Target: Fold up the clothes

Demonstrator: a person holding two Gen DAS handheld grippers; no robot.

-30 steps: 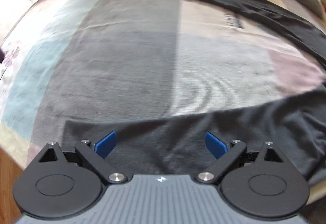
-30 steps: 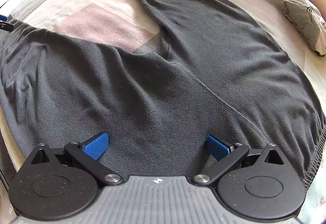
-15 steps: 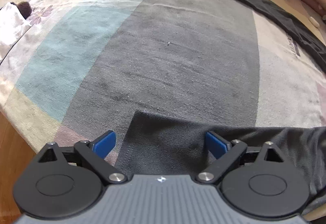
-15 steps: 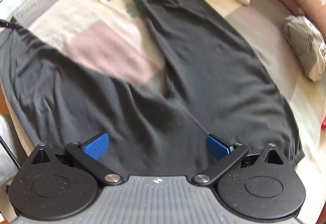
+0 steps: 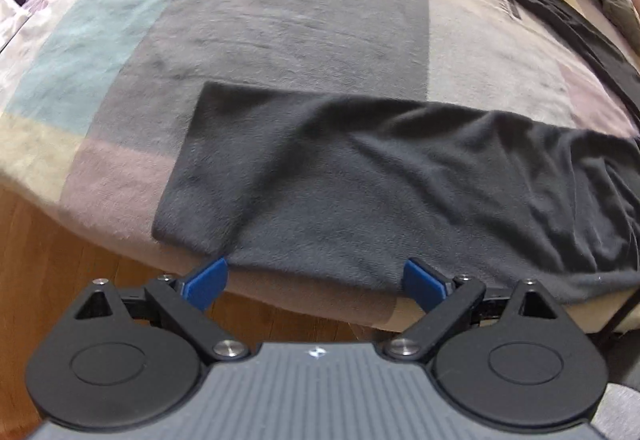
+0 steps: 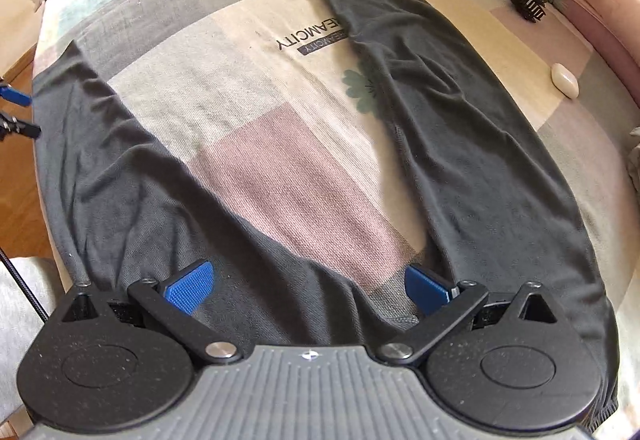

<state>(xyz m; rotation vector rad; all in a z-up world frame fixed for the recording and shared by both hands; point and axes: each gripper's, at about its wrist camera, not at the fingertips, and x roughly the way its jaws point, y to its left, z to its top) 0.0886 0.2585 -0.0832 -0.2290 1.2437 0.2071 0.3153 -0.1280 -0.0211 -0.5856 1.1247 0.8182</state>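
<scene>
Left gripper [image 5: 316,276]: fingers spread wide, empty; one leg end of the dark trousers [image 5: 360,180] lies just ahead of them at the bed [image 5: 280,20] edge. Right gripper [image 6: 310,286]: fingers spread, empty, over the trousers' crotch, legs splayed ahead; hair clip [image 6: 527,2] far right.

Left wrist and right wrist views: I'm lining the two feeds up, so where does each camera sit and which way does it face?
Left wrist view: sits on the left claw, looking forward across the bed edge at one leg end of the dark trousers; only its own open blue fingers show.
Right wrist view: sits on the right claw, open, above the trousers' crotch, looking along both spread legs; the left claw appears at the frame's left edge.
Shared: the trousers, the patchwork blanket, the black hair clip.
</scene>
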